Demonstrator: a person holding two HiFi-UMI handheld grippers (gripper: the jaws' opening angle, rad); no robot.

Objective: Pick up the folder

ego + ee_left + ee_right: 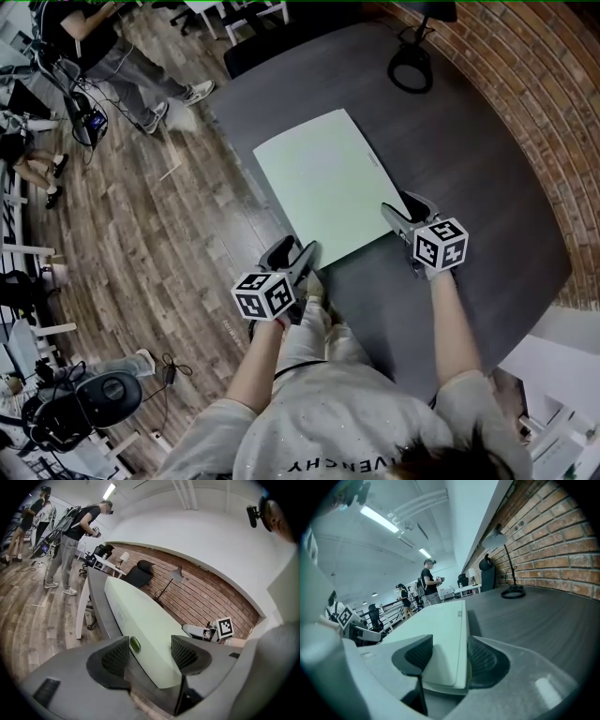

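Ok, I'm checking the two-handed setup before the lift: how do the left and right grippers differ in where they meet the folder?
The left gripper is at the folder's near left corner, by the edge of the table; the right gripper is at the near right corner, further in. A green stud shows beside the left gripper's jaw; none by the right's. Both have jaws apart around the folder, unclamped.

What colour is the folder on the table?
The folder is plain pale green, clearest in the head view.
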